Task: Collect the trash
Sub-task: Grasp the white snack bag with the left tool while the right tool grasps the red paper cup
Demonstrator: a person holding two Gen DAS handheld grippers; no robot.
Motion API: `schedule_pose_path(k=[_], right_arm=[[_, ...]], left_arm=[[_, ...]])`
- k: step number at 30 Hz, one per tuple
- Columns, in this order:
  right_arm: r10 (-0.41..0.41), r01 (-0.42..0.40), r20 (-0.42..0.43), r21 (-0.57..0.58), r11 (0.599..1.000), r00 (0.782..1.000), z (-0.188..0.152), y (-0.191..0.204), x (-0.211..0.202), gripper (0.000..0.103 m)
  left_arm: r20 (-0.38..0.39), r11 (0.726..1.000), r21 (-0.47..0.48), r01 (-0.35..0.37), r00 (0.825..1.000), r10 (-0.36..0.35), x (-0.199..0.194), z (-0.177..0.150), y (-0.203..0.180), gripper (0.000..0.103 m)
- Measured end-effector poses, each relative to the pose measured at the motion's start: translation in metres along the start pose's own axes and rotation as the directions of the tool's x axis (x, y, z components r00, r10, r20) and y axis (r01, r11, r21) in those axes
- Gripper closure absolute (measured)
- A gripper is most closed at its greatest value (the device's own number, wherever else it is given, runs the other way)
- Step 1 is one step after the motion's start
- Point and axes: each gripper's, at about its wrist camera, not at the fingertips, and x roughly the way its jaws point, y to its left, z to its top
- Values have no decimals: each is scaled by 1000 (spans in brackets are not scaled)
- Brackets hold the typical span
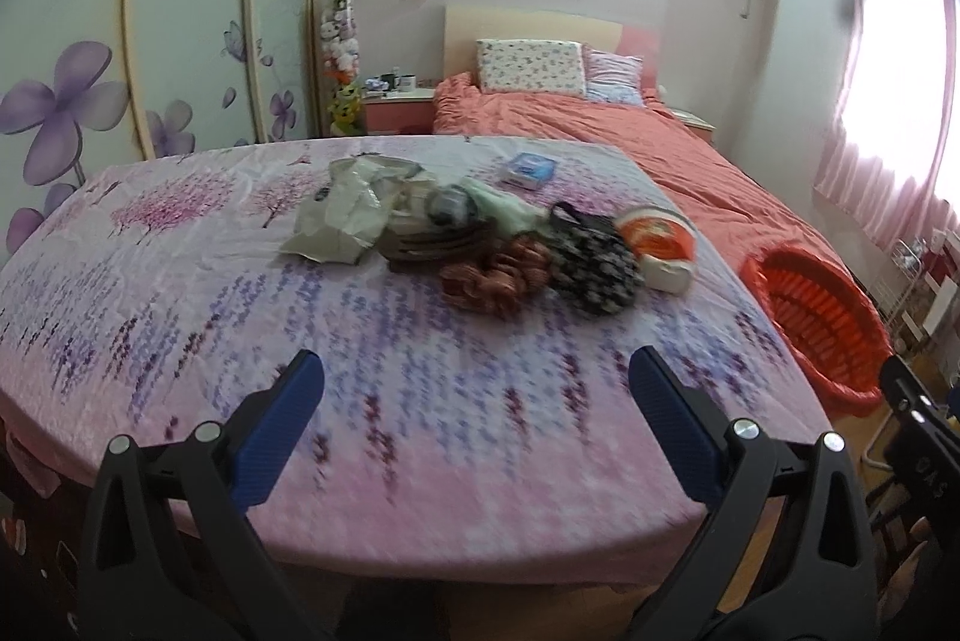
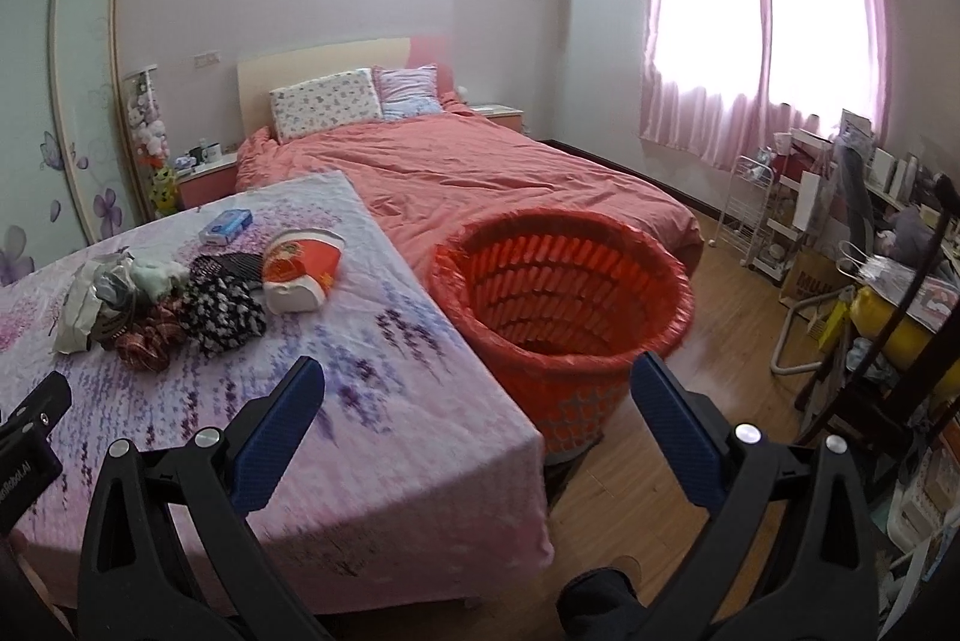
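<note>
A heap of trash lies on the table's floral cloth: a crumpled whitish bag, a brown-red scrunched wrapper, a black-and-white patterned pouch, a red-and-white cup container and a blue tissue pack. The same heap shows in the right wrist view, with the cup container and the pouch. A red-lined basket stands on the floor beside the table. My left gripper is open and empty over the near cloth. My right gripper is open and empty, between the table edge and the basket.
A bed with a coral cover lies beyond the table. A wardrobe with purple flowers is at the left. A white rack and a cluttered desk stand on the right by the pink curtains. Wooden floor surrounds the basket.
</note>
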Motion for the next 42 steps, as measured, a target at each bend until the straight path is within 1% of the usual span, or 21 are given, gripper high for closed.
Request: schedule_pose_path(k=[3,6,9,12,15,19,23,26,31,34,38,40,42], right_arm=[[31,-31,-7,-1,1000,999,7,9,8,2],[65,-65,-20,9,998,998,19,20,24,2],[110,-110,-58,13,994,992,29,32,43,2],[159,-157,-102,26,987,982,37,46,70,2],[207,-204,-146,37,978,967,44,61,97,3],[215,-216,-201,21,976,956,48,79,128,5],[210,-213,-254,16,977,944,48,91,150,5],[187,-196,-279,-3,981,942,45,99,161,7],[174,-194,-312,-35,980,934,44,110,176,16],[171,-192,-317,-35,981,933,43,110,177,18],[174,-194,-329,-30,980,928,42,112,181,23],[175,-197,-339,-31,980,924,40,112,182,29],[177,-198,-337,-28,980,925,41,111,182,29]], left_arm=[[2,999,-12,-29,1000,29,15,13,20,4],[0,997,-16,-73,997,73,34,28,42,4],[-17,995,-20,-100,995,100,57,43,65,4],[-40,993,-24,-119,992,118,81,55,88,4],[-77,992,-26,-128,989,125,113,69,107,4],[-130,993,-40,-113,986,107,153,82,123,4],[-174,995,-46,-94,981,84,180,88,128,4],[-190,995,-32,-91,978,83,195,89,126,4],[-215,997,-4,-76,974,73,212,88,118,4],[-223,998,1,-64,973,63,218,88,114,4],[-229,997,14,-76,970,77,230,93,110,4],[-242,997,1,-81,967,79,238,96,113,4],[-256,997,-30,-77,964,67,242,97,120,6]])
